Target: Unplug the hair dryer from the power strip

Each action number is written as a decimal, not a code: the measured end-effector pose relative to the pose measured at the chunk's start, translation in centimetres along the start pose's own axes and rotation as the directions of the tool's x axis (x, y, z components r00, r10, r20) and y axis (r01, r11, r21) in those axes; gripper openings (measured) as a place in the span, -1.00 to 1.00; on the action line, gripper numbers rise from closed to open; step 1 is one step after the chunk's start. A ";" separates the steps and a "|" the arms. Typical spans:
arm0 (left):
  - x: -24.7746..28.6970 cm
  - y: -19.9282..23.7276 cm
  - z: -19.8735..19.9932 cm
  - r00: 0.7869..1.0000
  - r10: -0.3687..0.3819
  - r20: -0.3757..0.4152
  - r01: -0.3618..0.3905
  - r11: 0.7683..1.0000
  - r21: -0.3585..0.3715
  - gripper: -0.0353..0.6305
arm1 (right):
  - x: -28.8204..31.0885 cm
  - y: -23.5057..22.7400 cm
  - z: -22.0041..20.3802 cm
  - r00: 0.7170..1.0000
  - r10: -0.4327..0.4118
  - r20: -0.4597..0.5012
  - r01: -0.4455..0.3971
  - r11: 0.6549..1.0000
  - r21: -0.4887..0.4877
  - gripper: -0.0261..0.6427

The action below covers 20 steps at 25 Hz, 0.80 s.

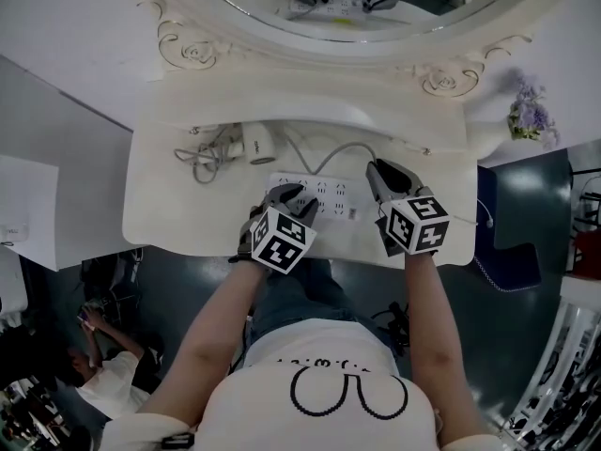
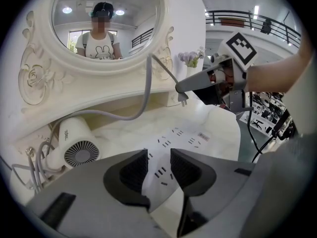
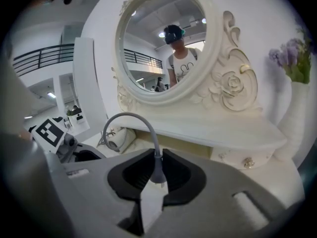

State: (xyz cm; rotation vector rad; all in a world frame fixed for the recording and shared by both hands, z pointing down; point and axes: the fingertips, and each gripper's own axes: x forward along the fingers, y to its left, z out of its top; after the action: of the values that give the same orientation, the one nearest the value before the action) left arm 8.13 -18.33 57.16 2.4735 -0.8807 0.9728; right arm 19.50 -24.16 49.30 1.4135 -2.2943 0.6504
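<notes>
In right claw (image 3: 157, 155) plug (image 3: 158, 175) is pinched, held clear of strip (image 2: 178, 135). Beneath spread left claw (image 2: 159, 155) strip is seen; dryer (image 2: 74, 145) beyond it. Plug is judged light, rigid: best gripped on body, not limp cord (image 3: 124, 119).

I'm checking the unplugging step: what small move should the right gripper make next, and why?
Probably lower the plug onto bare table beside the power strip and let go. The right gripper is shut on it, and its prongs hang clear of the sockets.
</notes>
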 end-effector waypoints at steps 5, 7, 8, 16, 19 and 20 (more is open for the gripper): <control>0.0 0.0 0.0 1.000 0.000 -0.001 0.000 1.000 -0.001 -0.47 | 0.5 -3.2 -2.2 0.996 -0.041 -0.082 0.045 0.997 0.054 -0.77; 0.0 0.0 0.0 1.000 0.000 -0.002 0.000 1.000 -0.002 -0.47 | 0.9 -3.3 -3.0 0.993 -0.039 -0.116 0.047 0.997 0.061 -0.77; 0.0 0.1 0.0 1.000 0.000 -0.002 0.000 1.000 -0.002 -0.47 | 1.2 -3.3 -3.6 0.990 -0.035 -0.137 0.045 0.997 0.069 -0.77; 0.0 0.1 0.0 1.000 0.001 -0.001 -0.001 1.000 0.002 -0.47 | 3.6 -3.3 -7.1 0.969 -0.030 -0.245 0.068 0.987 0.148 -0.74; 0.0 0.0 0.0 1.000 -0.001 0.002 0.001 1.000 0.003 -0.47 | 3.9 -3.8 -7.2 0.967 -0.047 -0.251 0.093 0.980 0.174 -0.52; 0.0 0.0 0.0 1.000 -0.002 0.003 0.002 1.000 0.003 -0.47 | 3.7 -3.9 -7.0 0.969 -0.050 -0.243 0.097 0.978 0.186 -0.47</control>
State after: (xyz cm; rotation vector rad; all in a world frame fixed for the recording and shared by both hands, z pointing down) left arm 8.14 -18.40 57.16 2.4781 -0.8784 0.9712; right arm 21.91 -24.45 57.82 1.4131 -2.0270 0.9889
